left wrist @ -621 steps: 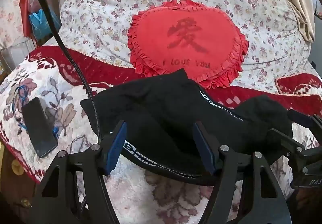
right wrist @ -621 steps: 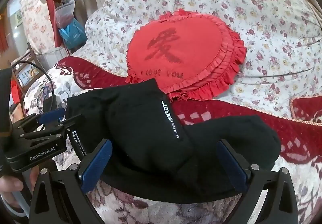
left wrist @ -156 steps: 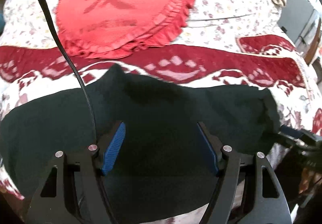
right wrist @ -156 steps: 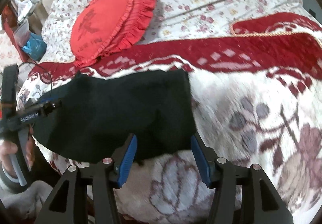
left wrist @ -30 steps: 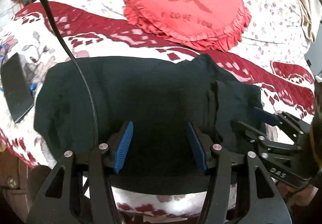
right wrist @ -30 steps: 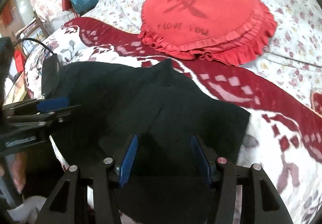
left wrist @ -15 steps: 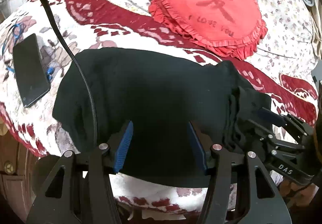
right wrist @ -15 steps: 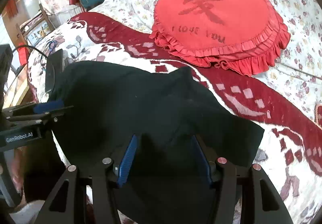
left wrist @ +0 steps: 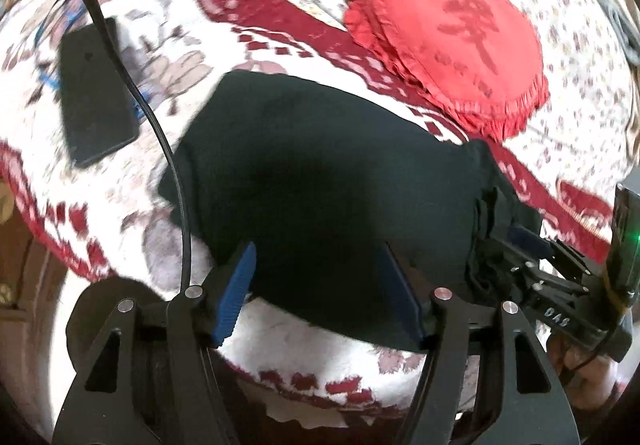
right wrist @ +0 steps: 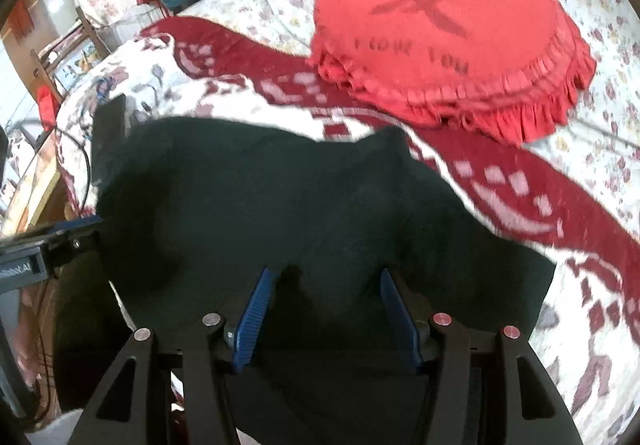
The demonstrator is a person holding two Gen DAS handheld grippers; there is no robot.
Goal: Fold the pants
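Observation:
The black pants (left wrist: 320, 181) lie folded in a compact block on the red and white blanket; they also fill the middle of the right wrist view (right wrist: 280, 213). My left gripper (left wrist: 316, 285) is open, its blue pads over the near edge of the pants. My right gripper (right wrist: 324, 301) is open with its fingers spread over the pants' near right part. In the left wrist view the right gripper (left wrist: 532, 245) sits at the pants' right edge. In the right wrist view the left gripper (right wrist: 60, 233) shows at the pants' left edge.
A red heart-shaped frilled cushion (left wrist: 448, 41) lies behind the pants, also in the right wrist view (right wrist: 452, 33). A black phone (left wrist: 94, 93) lies left of the pants on the blanket (left wrist: 280, 41). A cable (left wrist: 132, 81) hangs across the left wrist view.
Both views have shifted a little, and the pants sit further right in the left wrist view. Both grippers stay open. The pants keep their folded shape.

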